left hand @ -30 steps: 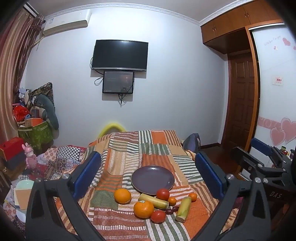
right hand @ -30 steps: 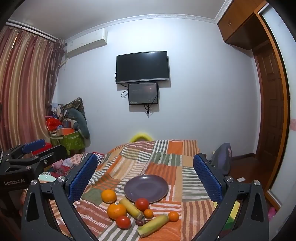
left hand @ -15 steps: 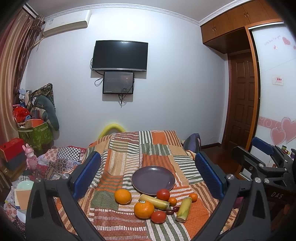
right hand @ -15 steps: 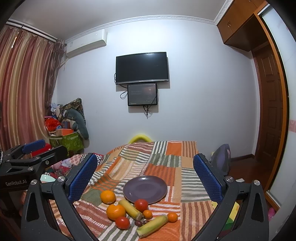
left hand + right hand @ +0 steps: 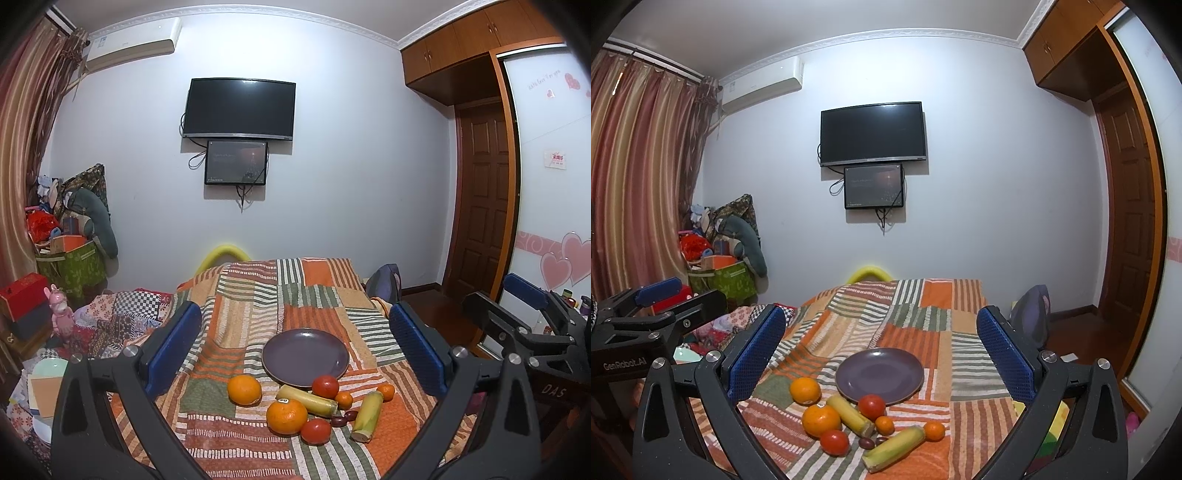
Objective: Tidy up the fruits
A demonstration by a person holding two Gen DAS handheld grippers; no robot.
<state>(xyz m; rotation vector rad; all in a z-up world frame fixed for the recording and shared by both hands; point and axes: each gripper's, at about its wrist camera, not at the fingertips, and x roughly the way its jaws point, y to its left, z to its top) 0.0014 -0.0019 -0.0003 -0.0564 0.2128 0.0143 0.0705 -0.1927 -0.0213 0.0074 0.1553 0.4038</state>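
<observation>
Left hand-held gripper (image 5: 295,347): fingers set wide apart, nothing between the blue pads (image 5: 173,349). It is raised above the near edge of the tabletop (image 5: 255,295), which carries a striped patchwork cloth.

Right hand-held gripper (image 5: 881,347): fingers likewise wide apart and holding nothing. It appears at the right edge of the left wrist view (image 5: 524,321), well to the right of the left unit.

Objects ahead of the left hand-held gripper, left to right:

1. Orange (image 5: 244,390), just ahead of the left finger, clear of the plate.
2. Larger orange with a sticker (image 5: 286,416), nearer the gripper, touching the yellow-green stalk piece (image 5: 306,400) that lies diagonally behind it.
3. Purple plate (image 5: 305,357), centred between the fingers and farther away than the fruit; nothing lies on it.
4. Tomato (image 5: 315,431), nearest the gripper, beside the larger orange.
5. Second tomato (image 5: 325,386), against the near rim of the plate.
6. Small mandarin (image 5: 344,400), next to the stalk piece's right end.
7. Two dark red dates (image 5: 343,418), between the near tomato and the second stalk piece.
8. Second stalk piece (image 5: 366,416), lying nearly lengthwise toward the gripper.
9. Second small mandarin (image 5: 386,392), by the far end of that stalk piece.

All fruit lies on the cloth, on the gripper side of the plate.
</observation>
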